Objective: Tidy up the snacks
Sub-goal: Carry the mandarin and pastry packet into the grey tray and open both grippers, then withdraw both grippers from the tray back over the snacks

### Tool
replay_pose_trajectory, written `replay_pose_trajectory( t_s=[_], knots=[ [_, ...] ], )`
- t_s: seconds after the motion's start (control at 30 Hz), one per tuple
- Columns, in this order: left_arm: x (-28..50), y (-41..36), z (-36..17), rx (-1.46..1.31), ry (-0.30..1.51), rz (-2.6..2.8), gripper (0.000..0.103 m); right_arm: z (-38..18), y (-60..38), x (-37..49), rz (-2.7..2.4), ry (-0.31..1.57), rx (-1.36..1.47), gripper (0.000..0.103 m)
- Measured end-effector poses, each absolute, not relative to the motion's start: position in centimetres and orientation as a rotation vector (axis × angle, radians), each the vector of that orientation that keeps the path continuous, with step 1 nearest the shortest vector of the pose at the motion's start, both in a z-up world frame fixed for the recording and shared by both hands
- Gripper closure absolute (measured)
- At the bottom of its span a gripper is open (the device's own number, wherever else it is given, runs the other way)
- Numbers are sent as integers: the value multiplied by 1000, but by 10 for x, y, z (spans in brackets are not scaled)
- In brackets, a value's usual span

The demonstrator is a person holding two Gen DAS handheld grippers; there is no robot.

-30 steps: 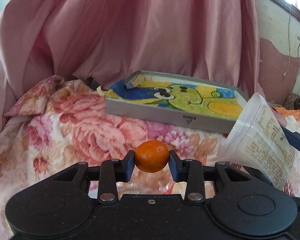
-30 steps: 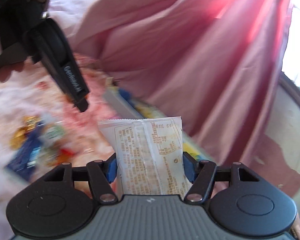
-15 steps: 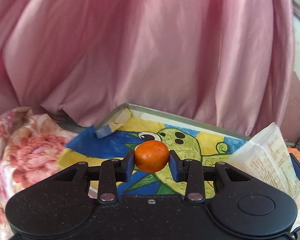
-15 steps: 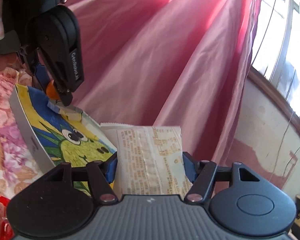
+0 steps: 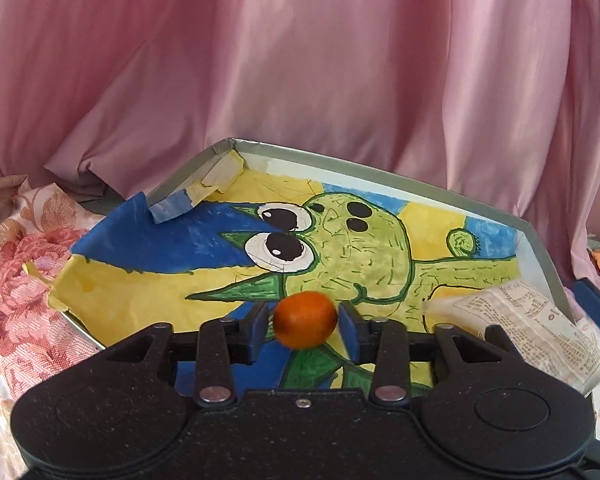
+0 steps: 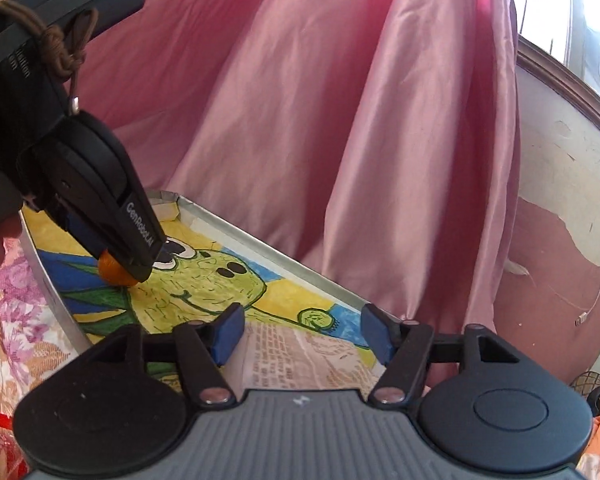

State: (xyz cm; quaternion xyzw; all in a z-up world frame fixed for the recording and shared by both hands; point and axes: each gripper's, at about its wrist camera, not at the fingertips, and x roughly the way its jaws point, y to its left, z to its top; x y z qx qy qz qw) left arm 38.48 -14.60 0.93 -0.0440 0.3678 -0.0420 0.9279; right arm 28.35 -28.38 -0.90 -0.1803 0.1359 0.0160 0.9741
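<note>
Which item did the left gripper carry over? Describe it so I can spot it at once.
Find the shallow grey tray lined with a green cartoon creature drawing, in front of the pink curtain. Over its near part sits a small tangerine between the left gripper's just-opened jaws. It is round and orange; the neighbouring snack packet is flat, pale and printed.

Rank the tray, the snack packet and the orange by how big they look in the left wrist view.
1. tray, by far the largest
2. snack packet, partly cut off by the gripper body
3. orange, smallest, though nearness to the camera enlarges it
</note>
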Motion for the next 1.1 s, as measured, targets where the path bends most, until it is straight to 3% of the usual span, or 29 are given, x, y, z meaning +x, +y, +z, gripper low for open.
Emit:
replay_pose_trajectory(
  t_s=[0.1,0.3,0.43,0.67,1.1],
  knots=[
    [382,-141,14,-121,739,-79,47,-6,-289,280,38,264,-323,13],
    [359,-127,31,-167,676,-63,34,9,-288,263,11,194,-289,0],
    [330,-114,46,-177,622,-63,22,22,-292,237,-18,151,-190,0],
    [265,-90,68,-193,503,-49,13,43,-293,188,-15,109,-25,0],
    [151,-42,65,-200,475,-33,8,46,-256,68,55,104,-21,0]
  ],
)
